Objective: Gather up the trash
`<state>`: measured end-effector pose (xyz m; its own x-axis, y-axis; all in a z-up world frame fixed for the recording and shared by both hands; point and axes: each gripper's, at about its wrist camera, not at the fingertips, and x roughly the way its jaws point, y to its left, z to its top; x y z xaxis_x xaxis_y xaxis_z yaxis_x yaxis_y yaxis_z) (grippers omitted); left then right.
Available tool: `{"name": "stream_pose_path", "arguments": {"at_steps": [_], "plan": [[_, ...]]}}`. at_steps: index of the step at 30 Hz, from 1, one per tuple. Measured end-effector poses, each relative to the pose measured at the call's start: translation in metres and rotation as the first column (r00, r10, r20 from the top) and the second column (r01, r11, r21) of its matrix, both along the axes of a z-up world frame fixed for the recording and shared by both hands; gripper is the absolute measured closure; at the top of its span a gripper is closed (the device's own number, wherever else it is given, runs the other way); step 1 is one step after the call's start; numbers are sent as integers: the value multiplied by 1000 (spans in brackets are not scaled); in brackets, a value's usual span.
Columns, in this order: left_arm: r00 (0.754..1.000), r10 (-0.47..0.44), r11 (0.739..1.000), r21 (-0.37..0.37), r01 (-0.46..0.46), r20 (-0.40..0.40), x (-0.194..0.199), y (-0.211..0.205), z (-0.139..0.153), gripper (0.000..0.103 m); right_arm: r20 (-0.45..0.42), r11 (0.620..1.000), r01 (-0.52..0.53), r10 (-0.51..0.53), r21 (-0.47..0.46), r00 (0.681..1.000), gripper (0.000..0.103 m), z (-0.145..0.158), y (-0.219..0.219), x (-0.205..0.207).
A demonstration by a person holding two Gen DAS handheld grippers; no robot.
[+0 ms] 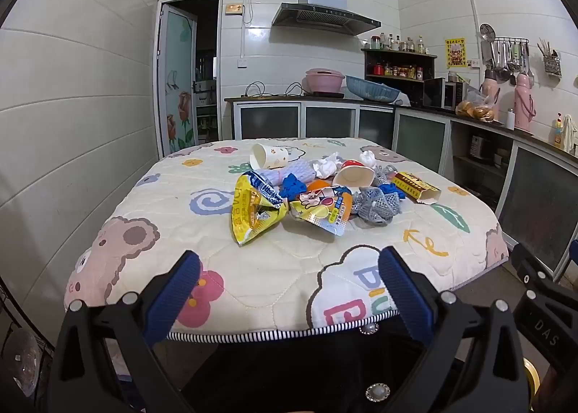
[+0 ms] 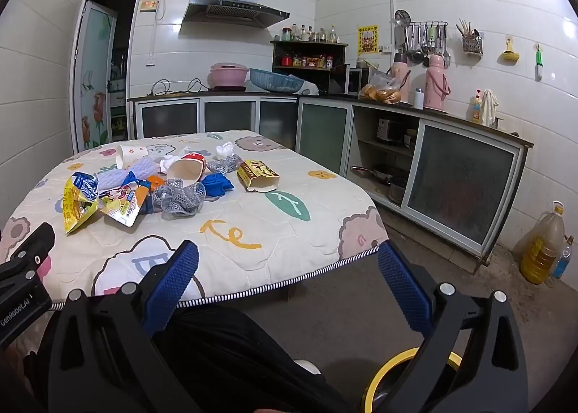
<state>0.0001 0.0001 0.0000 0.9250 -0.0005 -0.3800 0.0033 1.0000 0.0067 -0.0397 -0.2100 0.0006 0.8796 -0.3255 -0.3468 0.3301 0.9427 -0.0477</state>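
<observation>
**Both grippers wide open and empty, short of the trash heap**

Held the left gripper (image 1: 289, 290) over the near edge of the quilt-covered table (image 1: 173, 218), jaws spread as wide as they go, nothing between the blue pads (image 1: 177, 290). Saw the trash heaped mid-table, well beyond the fingertips. Ran, left to right in the left wrist view: a white paper cup (image 1: 269, 157) on its side at the back, a crumpled yellow snack wrapper (image 1: 253, 210) nearest the gripper, a blue scrap (image 1: 292, 187) behind it, a second printed wrapper (image 1: 325, 209), wadded white tissue (image 1: 327, 165), a tipped red-rimmed cup (image 1: 354, 174), grey mesh netting (image 1: 377, 205), then an opened yellow carton (image 1: 419, 187) at the far right. Kept the right gripper (image 2: 287, 288) lower and off the table's right corner, likewise fully spread and holding nothing, with a yellow-rimmed bin (image 2: 390, 373) on the floor beneath it. Lay between the two, dark clothing (image 2: 224, 351) of the person.
</observation>
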Motion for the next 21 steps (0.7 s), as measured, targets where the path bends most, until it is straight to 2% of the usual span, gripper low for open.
{"name": "stream_pose_path", "arguments": {"at_steps": [21], "plan": [[1000, 2, 1000, -4, -2, -4, 0, -1, -1, 8, -11, 1000, -1, 1, -2, 1000, 8, -4, -1, 4]]}}
